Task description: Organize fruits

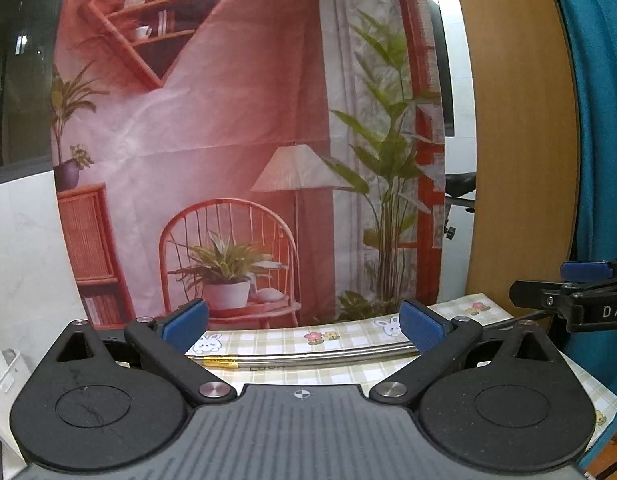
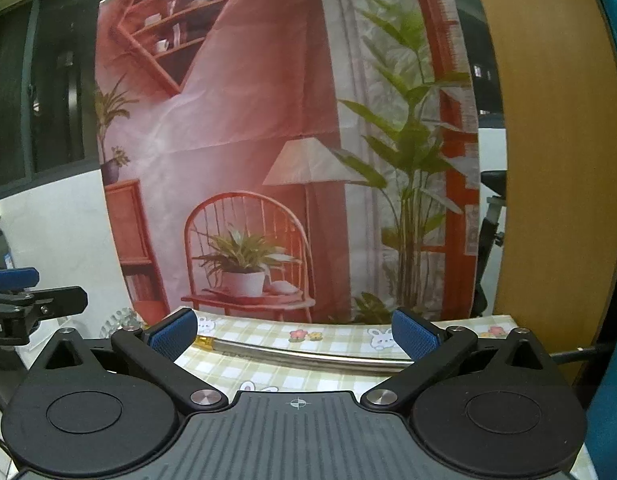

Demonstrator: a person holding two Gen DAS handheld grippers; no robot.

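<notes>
Left wrist view is showing no fruit: both the left gripper (image 1: 304,322) and right gripper (image 2: 294,332) are hanging wide open, empty, facing the backdrop (image 1: 228,140).

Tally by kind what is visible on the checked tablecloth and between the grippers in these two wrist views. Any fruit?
Fruit: 0
Metal rod lying on the tablecloth: 1
Left gripper, open, nothing between its fingers: 1
Right gripper, open, nothing between its fingers: 1
Total: 3

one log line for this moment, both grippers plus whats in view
left gripper: open, empty | right gripper: open, empty | fruit: none in view | metal rod: lying on checked tablecloth | backdrop: behind table
</notes>
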